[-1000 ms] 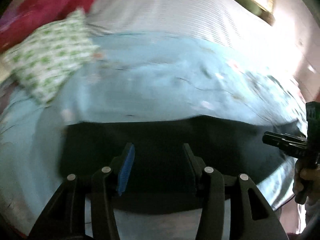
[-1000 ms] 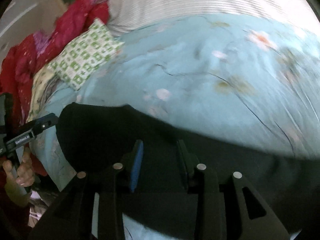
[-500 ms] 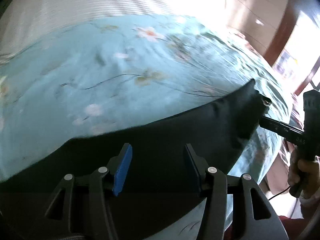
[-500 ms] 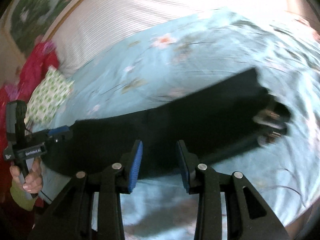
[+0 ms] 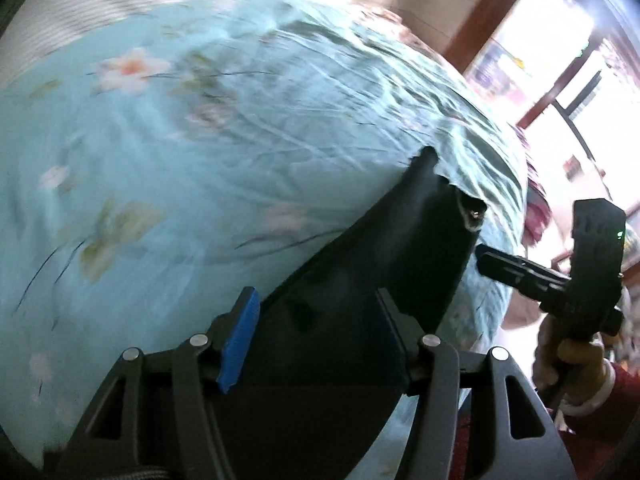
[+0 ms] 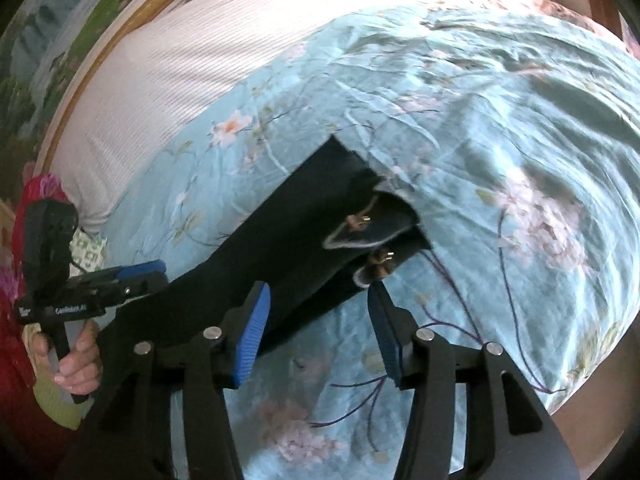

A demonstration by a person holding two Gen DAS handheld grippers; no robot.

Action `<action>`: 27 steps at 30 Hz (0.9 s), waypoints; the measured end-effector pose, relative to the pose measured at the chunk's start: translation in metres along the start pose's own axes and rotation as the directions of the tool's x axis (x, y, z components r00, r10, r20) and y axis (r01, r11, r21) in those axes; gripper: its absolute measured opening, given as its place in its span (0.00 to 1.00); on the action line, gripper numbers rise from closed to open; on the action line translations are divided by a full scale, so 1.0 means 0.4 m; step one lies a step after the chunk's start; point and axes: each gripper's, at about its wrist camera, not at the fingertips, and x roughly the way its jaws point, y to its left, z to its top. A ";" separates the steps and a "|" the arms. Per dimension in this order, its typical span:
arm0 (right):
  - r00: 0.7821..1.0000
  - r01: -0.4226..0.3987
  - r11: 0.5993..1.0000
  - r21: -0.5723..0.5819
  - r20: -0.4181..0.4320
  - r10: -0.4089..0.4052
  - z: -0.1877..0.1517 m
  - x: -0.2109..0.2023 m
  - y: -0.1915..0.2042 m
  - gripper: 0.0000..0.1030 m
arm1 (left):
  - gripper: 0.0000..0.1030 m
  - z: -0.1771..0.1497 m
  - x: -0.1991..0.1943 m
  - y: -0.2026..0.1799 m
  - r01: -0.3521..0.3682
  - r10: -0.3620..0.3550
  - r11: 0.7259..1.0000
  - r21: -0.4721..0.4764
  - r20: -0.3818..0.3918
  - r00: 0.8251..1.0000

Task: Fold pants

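Black pants (image 6: 304,224) lie as a long, narrow strip across a bed covered by a light-blue floral bedsheet (image 6: 500,128). The waistband end, with pale lining and two small metal fasteners showing, points toward the middle of the bed.

Left gripper (image 5: 316,332): fingers spread wide in its own view, dark cloth filling the space between them; whether the pads touch the cloth cannot be told there. In the right wrist view the left gripper (image 6: 154,276) appears at the leg end of the pants with its fingers close together at the fabric edge; a firm pinch cannot be confirmed.

Right gripper (image 6: 318,332): fingers wide apart, holding nothing, just short of the waistband. In the left wrist view it (image 5: 486,260) sits just beside the waistband corner.

White ribbed headboard (image 6: 180,68) behind the bed.
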 end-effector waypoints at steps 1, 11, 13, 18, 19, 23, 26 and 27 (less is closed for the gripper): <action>1.000 -0.006 1.000 0.016 0.000 0.006 0.001 0.001 -0.007 0.51 | 0.57 0.019 0.016 -0.006 0.007 -0.007 1.000 0.013 -0.013 1.000; 0.999 -0.051 0.987 0.153 -0.003 0.052 0.033 0.042 -0.059 0.52 | 0.58 0.153 0.176 -0.079 0.100 -0.085 0.989 0.113 -0.127 0.988; 0.997 -0.070 0.984 0.164 -0.002 0.071 0.045 0.053 -0.067 0.52 | 0.58 0.170 0.203 -0.092 0.115 -0.098 0.987 0.114 -0.145 0.985; 0.996 -0.085 0.987 0.136 -0.005 0.087 0.053 0.051 -0.083 0.13 | 0.55 0.195 0.248 -0.121 0.124 -0.102 0.983 0.135 -0.161 0.982; 0.996 -0.090 0.987 0.133 -0.005 0.092 0.051 0.048 -0.090 0.13 | 0.54 0.200 0.258 -0.128 0.131 -0.107 0.981 0.141 -0.166 0.980; 0.994 -0.107 0.986 0.130 0.004 0.108 0.046 0.042 -0.092 0.12 | 0.46 0.225 0.286 -0.143 0.185 -0.162 0.973 0.137 -0.169 0.972; 0.993 -0.120 0.986 0.114 0.009 0.120 0.047 0.036 -0.091 0.12 | 0.12 0.229 0.290 -0.153 0.259 -0.237 0.959 0.117 -0.176 0.955; 0.992 -0.128 0.986 0.109 0.010 0.128 0.048 0.032 -0.090 0.12 | 0.11 0.225 0.283 -0.160 0.249 -0.227 0.960 0.129 -0.162 0.960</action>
